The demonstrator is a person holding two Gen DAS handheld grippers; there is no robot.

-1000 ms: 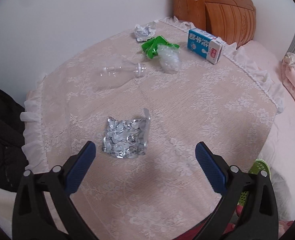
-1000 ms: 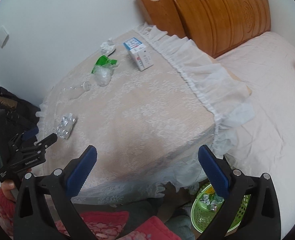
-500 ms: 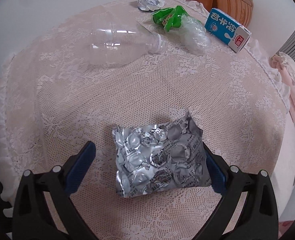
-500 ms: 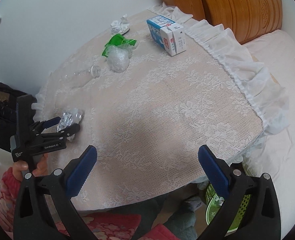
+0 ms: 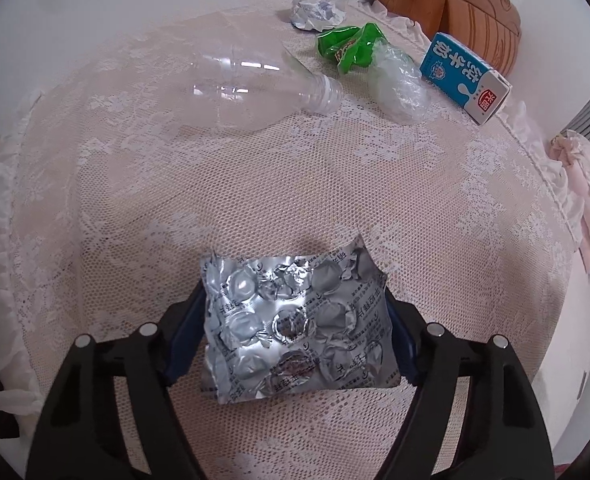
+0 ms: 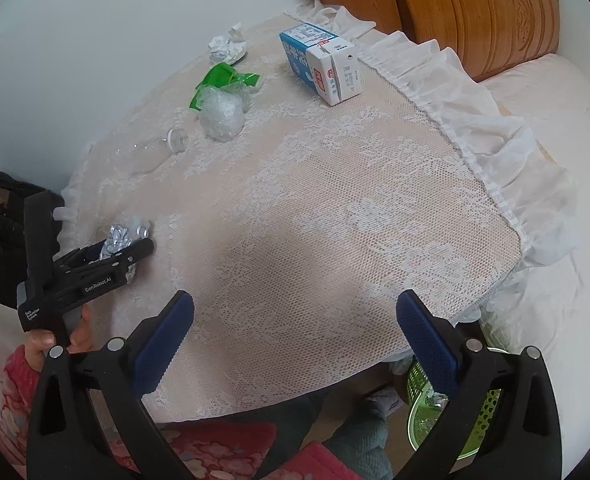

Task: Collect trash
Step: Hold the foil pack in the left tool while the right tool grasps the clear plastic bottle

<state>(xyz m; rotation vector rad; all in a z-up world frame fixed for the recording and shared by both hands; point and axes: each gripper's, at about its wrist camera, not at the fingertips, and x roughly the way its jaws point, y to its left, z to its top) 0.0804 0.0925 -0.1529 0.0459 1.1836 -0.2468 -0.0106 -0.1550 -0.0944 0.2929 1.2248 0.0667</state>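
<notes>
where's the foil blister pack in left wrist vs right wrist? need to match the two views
Left wrist: blister pack lower centre, between the left gripper's blue pads, edges against them.
Right wrist: blister pack at left edge, in the left gripper.
Shared landmark: blue-and-white milk carton upper right there, top centre here.

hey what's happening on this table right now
A person is clearing trash off a lace-covered table. The left gripper has just been closing around a crumpled foil blister pack, with its pads now at the pack's two sides. The right gripper hangs open over bare cloth, holding nothing. An empty plastic bottle, a green wrapper, clear plastic wrap, crumpled paper and a milk carton lie uncollected. A green basket sits on the floor below.
</notes>
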